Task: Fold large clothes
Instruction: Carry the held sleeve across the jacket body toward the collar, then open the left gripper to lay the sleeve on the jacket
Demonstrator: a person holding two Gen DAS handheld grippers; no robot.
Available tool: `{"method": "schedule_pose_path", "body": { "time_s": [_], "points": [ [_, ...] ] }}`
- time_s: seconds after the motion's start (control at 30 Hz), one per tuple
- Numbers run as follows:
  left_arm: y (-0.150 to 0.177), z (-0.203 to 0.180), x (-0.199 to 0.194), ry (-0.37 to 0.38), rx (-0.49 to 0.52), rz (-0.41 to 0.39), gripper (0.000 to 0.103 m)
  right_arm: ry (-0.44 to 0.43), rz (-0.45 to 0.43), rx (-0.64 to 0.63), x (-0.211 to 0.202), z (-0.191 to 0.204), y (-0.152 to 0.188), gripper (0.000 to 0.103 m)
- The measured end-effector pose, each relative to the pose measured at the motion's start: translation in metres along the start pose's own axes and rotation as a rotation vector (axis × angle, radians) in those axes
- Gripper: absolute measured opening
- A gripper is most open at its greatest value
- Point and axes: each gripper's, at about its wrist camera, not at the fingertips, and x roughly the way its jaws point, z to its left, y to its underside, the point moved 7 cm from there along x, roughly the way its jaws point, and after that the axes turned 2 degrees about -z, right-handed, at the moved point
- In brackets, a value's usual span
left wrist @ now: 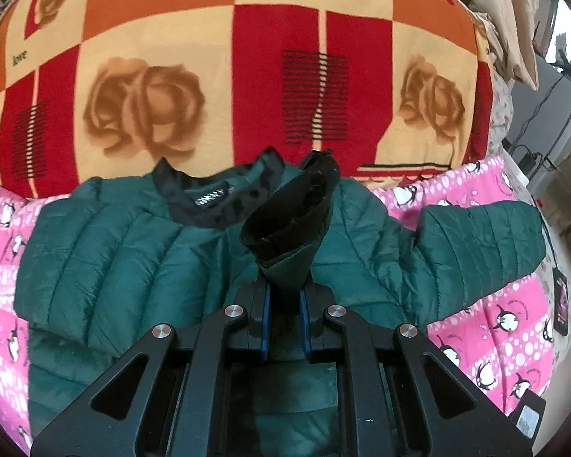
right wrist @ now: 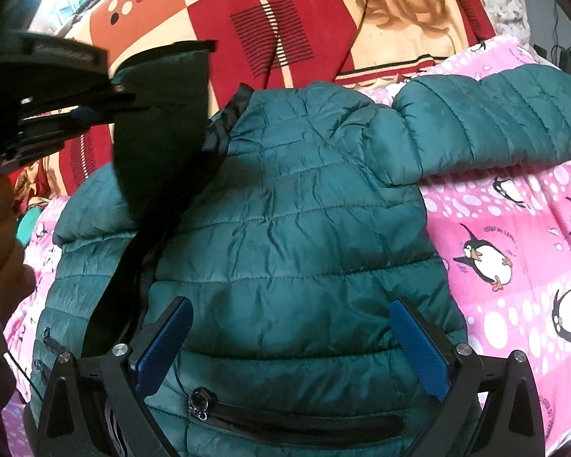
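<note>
Our left claw (left wrist: 284, 318) was clamped on the jacket's (left wrist: 141, 251) cuff (left wrist: 289, 224), lifted over its chest.

Our right claw (right wrist: 291, 346) hung with its jaws apart above the jacket's pocket (right wrist: 297, 424), gripping nothing. The jacket lay face up on the bed's pink quilt (right wrist: 521, 266), its other sleeve (right wrist: 491, 122) spread sideways. We judged the slick padded cuff could slip from the pinch, letting that sleeve spring back and spoil the fold.

Jacket (right wrist: 285, 228) hem cut off below; raised sleeve (right wrist: 160, 129) hides its left shoulder
</note>
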Motion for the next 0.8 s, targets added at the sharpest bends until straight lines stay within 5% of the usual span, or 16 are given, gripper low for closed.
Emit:
{"method": "schedule_pose_path", "body": {
  "time_s": [0.8],
  "points": [
    [0.014, -0.019, 0.037, 0.071, 0.031, 0.077, 0.012, 0.011, 0.037, -0.027, 0.010, -0.002, 0.004, 0.103]
  ]
}}
